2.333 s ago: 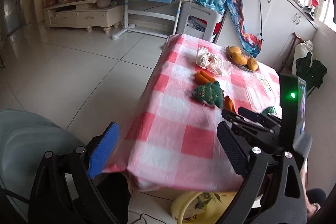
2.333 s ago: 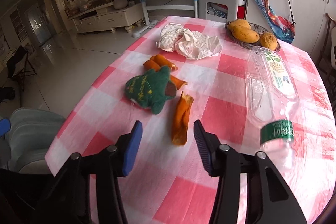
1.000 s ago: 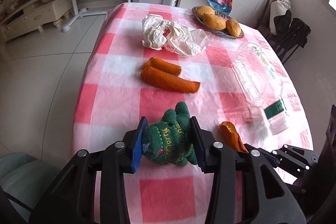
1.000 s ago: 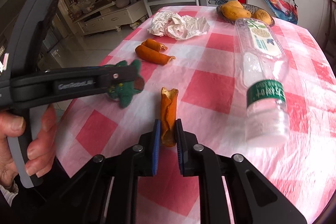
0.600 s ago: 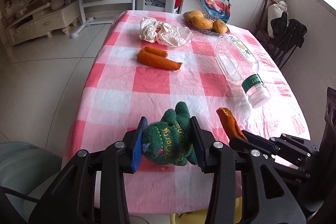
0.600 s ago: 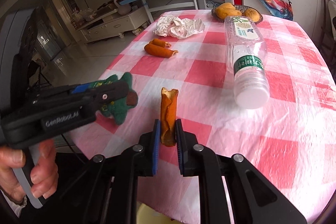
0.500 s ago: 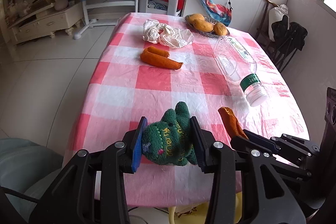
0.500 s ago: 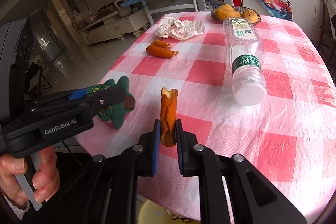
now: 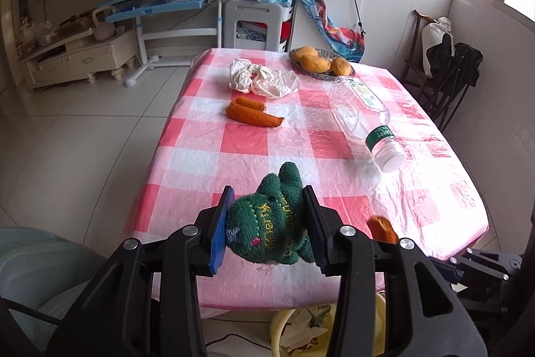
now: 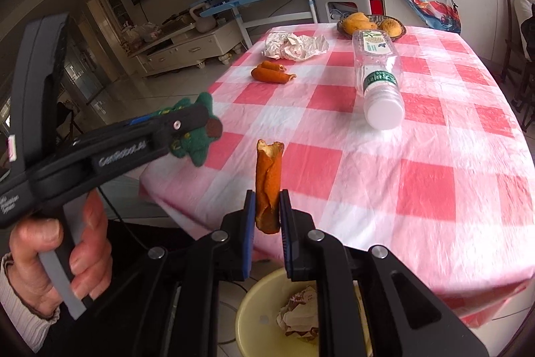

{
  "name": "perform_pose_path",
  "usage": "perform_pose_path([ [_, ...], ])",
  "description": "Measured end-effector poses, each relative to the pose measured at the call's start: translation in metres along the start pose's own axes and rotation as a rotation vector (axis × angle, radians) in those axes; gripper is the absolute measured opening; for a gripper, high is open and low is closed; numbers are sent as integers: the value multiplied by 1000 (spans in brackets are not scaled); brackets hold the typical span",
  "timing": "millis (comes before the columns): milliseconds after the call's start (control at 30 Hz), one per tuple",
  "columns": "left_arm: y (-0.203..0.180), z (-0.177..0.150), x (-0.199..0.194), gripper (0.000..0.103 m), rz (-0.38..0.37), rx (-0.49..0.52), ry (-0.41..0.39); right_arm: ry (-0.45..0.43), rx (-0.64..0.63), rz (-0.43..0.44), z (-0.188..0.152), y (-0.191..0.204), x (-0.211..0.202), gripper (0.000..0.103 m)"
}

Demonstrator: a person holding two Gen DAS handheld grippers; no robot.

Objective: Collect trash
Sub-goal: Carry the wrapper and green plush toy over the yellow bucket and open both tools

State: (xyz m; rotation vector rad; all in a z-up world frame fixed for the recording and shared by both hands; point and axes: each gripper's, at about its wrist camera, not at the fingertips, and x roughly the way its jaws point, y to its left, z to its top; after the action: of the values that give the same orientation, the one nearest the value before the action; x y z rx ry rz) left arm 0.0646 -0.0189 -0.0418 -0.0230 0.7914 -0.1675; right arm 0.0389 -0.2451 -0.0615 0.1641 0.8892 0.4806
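Right wrist | right tool [image 10: 265, 216] clamps orange peel [image 10: 267, 186] | left tool [image 9: 267, 231] clamps green knitted toy [image 9: 267, 223]

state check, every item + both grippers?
left gripper: shut on green knitted toy, lifted off table
right gripper: shut on orange peel, held upright above yellow bin
plastic bottle: lying on its side, capped
crumpled paper: on tablecloth
two peel pieces: on tablecloth
yellow bin: holds crumpled trash
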Motion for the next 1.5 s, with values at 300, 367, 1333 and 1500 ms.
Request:
perform_pose_path([
  [300,-14,-11,-22,39,-18,43,-46,19,41,-5,-33,-2,-29,15],
  [367,-16,-15,-27,40,-25,45,-52,22,48,-10,-38,-3,-32,15],
  [1333,-51,-77,-65,41,-137,134,-22,-105,170,-67,-53,-24,-55,54],
  [1500,-72,-100,-65,43,-184,219,43,-157,216,-75,-53,-32,-64,59],
])
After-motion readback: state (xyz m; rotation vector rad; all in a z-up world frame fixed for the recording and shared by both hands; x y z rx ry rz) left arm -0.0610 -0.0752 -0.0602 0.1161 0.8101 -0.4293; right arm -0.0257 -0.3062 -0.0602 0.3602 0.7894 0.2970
